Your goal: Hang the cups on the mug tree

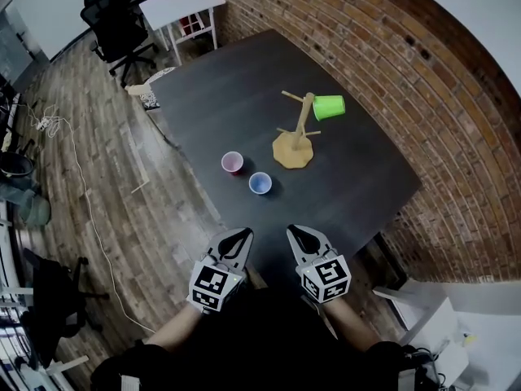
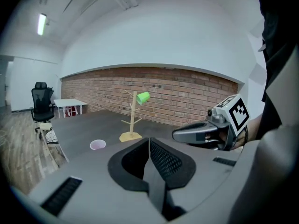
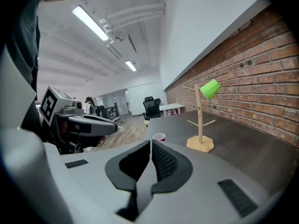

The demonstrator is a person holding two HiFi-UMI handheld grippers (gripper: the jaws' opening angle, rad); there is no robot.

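A wooden mug tree (image 1: 298, 133) (image 2: 132, 116) (image 3: 200, 124) stands on the dark table (image 1: 342, 194). A green cup (image 1: 329, 107) (image 2: 143, 97) (image 3: 210, 88) hangs on its upper right peg. A pink cup (image 1: 233, 163) (image 2: 97, 144) (image 3: 159, 137) and a blue cup (image 1: 260, 183) stand upright on the table in front of the tree. My left gripper (image 1: 242, 236) (image 2: 149, 141) and right gripper (image 1: 293, 233) (image 3: 151, 143) are side by side at the near table edge, both shut and empty, well short of the cups.
A brick wall (image 1: 456, 120) runs along the table's far and right sides. A white side table (image 1: 184, 8) and a black office chair (image 1: 114, 19) stand on the wooden floor beyond the table's left end. A cable (image 1: 81, 186) trails across the floor.
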